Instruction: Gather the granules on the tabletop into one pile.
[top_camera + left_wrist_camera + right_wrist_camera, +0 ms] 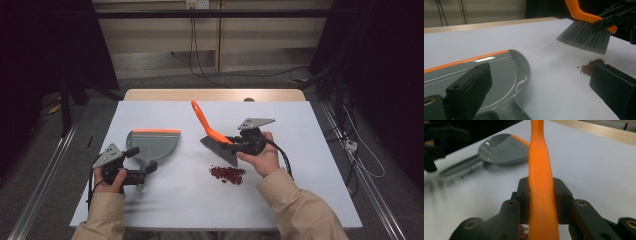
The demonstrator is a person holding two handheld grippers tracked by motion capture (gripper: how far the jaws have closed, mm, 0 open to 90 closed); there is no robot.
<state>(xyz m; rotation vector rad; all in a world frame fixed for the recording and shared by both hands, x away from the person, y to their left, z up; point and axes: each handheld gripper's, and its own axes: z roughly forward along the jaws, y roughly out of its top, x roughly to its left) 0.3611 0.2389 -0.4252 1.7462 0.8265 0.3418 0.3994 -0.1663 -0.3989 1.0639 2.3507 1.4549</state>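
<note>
While we hold the brush (216, 135) clamped in the right gripper (239, 145), its jaws pinch the orange handle from both sides, as the right gripper view shows, w/ the handle running up and away from the gripper. Bristles hang just off the counter (300, 165), a bit beyond and to the left of the red beads (227, 174), which lie in a small heap just in front of the right hand (262, 157). We judge that hold is meant for sweeping: firm grip low on the handle gives control of the bristle edge.

Left gripper (142, 175) sits at the dustpan (152, 145) handle; in the left gripper view the jaws stand wide apart, one over the pan's grey body, the other off to the side near the beads, so it looks released, not yet grasping. Pan lies flat, its orange-lipped edge on the far side from the left gripper, so not facing the beads; we'd guess it needs turning before any sweep-in.

Room: open counter btwn pan and beads, nothing in the way. Near counter edge is fairly close behind the beads, so strokes should go toward the pan, not toward us. Far and right sides have plenty of free surface.
</note>
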